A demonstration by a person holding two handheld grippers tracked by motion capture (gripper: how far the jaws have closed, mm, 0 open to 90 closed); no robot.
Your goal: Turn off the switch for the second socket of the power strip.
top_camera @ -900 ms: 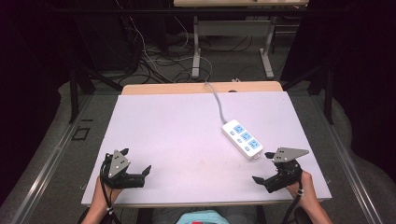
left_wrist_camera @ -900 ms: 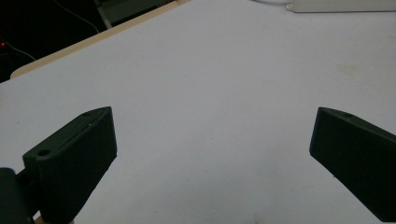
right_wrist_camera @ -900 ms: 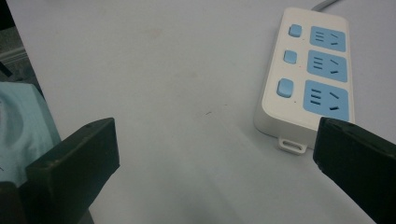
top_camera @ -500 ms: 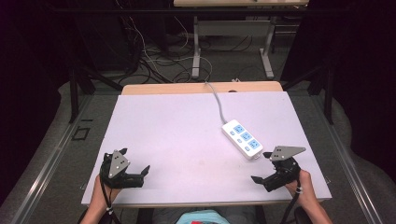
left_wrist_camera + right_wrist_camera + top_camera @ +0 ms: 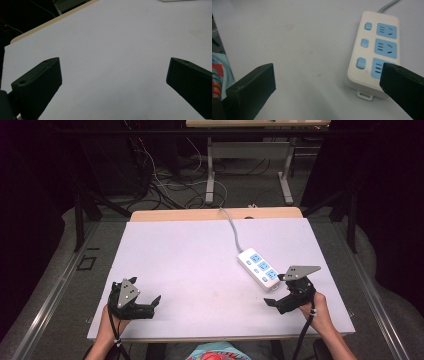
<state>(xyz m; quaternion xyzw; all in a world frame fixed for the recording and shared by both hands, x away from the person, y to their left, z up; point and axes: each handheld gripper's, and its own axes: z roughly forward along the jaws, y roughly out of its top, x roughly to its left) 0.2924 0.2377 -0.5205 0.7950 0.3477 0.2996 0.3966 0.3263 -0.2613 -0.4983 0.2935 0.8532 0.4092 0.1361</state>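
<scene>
The person is holding both tools low by the bench's point(image 5: 200, 250) near edge, jaws spread wide and empty: the left gripper point(image 5: 152, 304) over bare surface, the right gripper point(image 5: 271, 301) just short of the power strip point(image 5: 259, 269) toward the right edge. To take it well, the right jaws likely need to straddle its narrow width squarely.

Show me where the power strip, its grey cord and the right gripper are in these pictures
power strip point(image 5: 260, 268), high view, on its white top face beside the blue sockets.
grey cord point(image 5: 233, 231), high view, midway along its run toward the table's far edge.
right gripper point(image 5: 271, 301), high view, between its open black fingers.
</scene>
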